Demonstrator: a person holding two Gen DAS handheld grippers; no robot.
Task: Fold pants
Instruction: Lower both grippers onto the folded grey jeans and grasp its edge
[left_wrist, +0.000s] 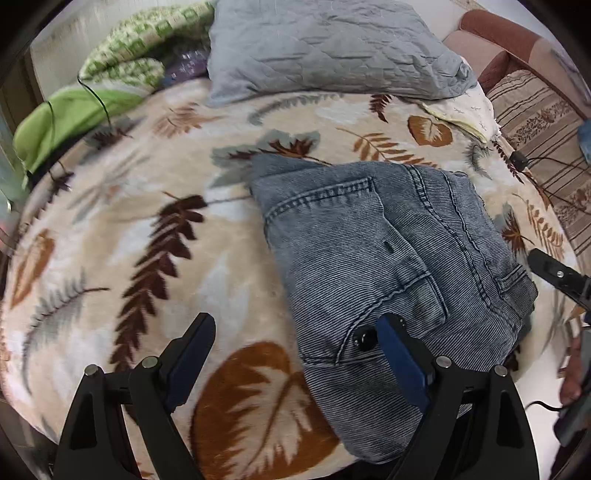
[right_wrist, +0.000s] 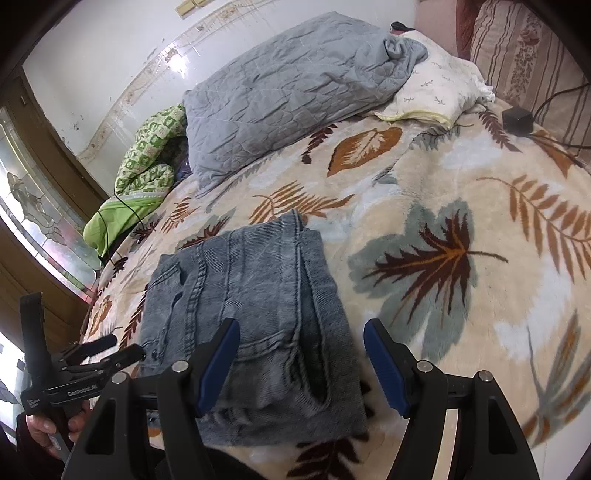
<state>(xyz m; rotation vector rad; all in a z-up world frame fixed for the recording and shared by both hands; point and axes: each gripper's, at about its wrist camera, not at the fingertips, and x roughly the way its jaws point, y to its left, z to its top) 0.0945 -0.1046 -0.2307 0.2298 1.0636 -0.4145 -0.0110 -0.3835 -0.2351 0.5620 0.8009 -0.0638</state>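
Note:
The grey-blue denim pants lie folded into a compact stack on the leaf-patterned blanket, back pockets up; they also show in the right wrist view. My left gripper is open and empty above the stack's near left edge, its right finger over the denim. My right gripper is open and empty above the stack's near end. The left gripper appears at the left edge of the right wrist view, and the right gripper at the right edge of the left wrist view.
A grey quilted pillow and a white pillow lie at the head of the bed. Green bedding is heaped by the wall. A black charger block with cables sits near a striped sofa cushion.

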